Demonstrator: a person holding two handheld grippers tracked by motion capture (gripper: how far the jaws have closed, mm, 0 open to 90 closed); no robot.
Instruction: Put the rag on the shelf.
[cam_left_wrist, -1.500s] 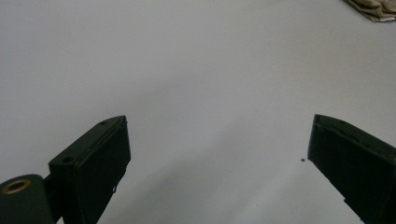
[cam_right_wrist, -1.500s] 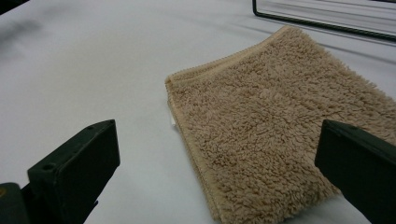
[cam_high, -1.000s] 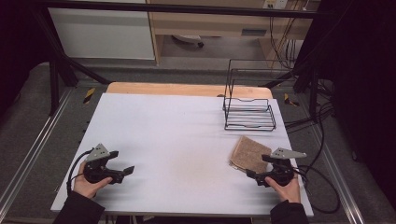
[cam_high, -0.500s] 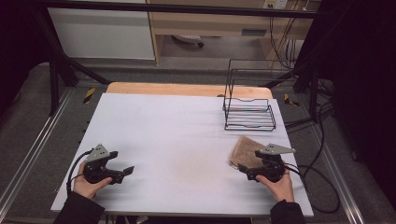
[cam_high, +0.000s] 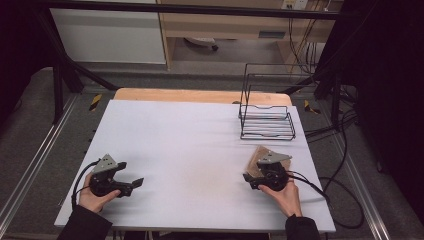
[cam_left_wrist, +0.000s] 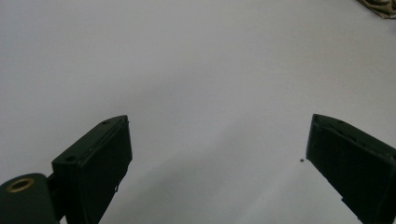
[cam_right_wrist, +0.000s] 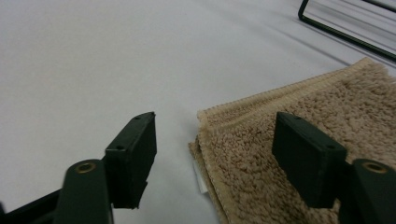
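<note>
While a person works two handheld tools at a white counter (cam_high: 190, 145), the scene narrows to its near right corner, where a folded tan towel (cam_right_wrist: 299, 154) lies flat just short of a black wire rack (cam_high: 266, 120) standing at the far right edge. From the high view the towel (cam_high: 256, 161) sits directly ahead of the right tool (cam_high: 248, 178), partly hidden under that tool's body, and its long axis runs from the near side toward the rack. The right hand (cam_high: 282, 194) is by far the nearer one; the left hand (cam_high: 92, 197) rests well apart at the near left corner. In the right gripper view the right tool (cam_right_wrist: 212, 154) straddles the towel's near left corner: one jaw stands over the pile, the other over bare counter beside the stacked hem edges (a small white tag peeks out there). Its jaws have just been closing, with the folded corner between them, yet the pads do not press the cloth, so the tool counts as spread. The right hand lies low behind it, wrist near the counter, tool pointing leftward along the towel's edge. The left tool (cam_left_wrist: 217, 154) is spread wide over bare counter, holding nothing, its hand curled round the body.
</note>
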